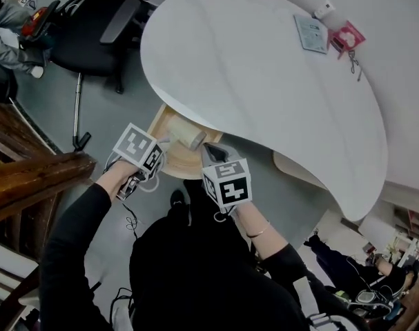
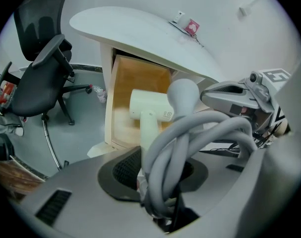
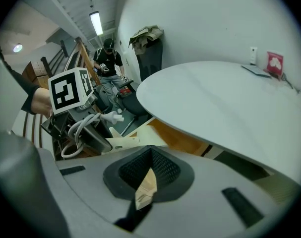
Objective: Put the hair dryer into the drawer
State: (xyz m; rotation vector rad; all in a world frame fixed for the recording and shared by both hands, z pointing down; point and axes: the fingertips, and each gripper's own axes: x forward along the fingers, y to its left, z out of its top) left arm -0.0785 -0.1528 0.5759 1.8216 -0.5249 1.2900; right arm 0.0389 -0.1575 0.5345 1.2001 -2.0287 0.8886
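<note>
1. My arms, in black sleeves (image 1: 71,240), reach forward side by side. My left hand (image 1: 117,176) and right hand (image 1: 242,212) tip both grippers steeply down over the open drawer (image 2: 140,78) under the table (image 1: 264,67).
2. My left gripper (image 2: 160,171) has its jaws spread wide yet clamped on a bundle of cord (image 2: 200,133). The cord is smooth, grey and thickly looped, and its white plug (image 3: 110,117) sticks out sideways.
3. My right gripper (image 3: 146,175) has its jaws drawn almost together, pinching a thin cream edge of the hair dryer (image 2: 150,105).
4. The hair dryer is matt cream plastic, a round barrel with a straight handle. It sits between my two grippers, within the drawer's outline. Whether it touches the wooden bottom I cannot tell.
5. The jaws are grey with dark, mesh-textured pads (image 3: 140,165). The table is a white, rounded slab.
</note>
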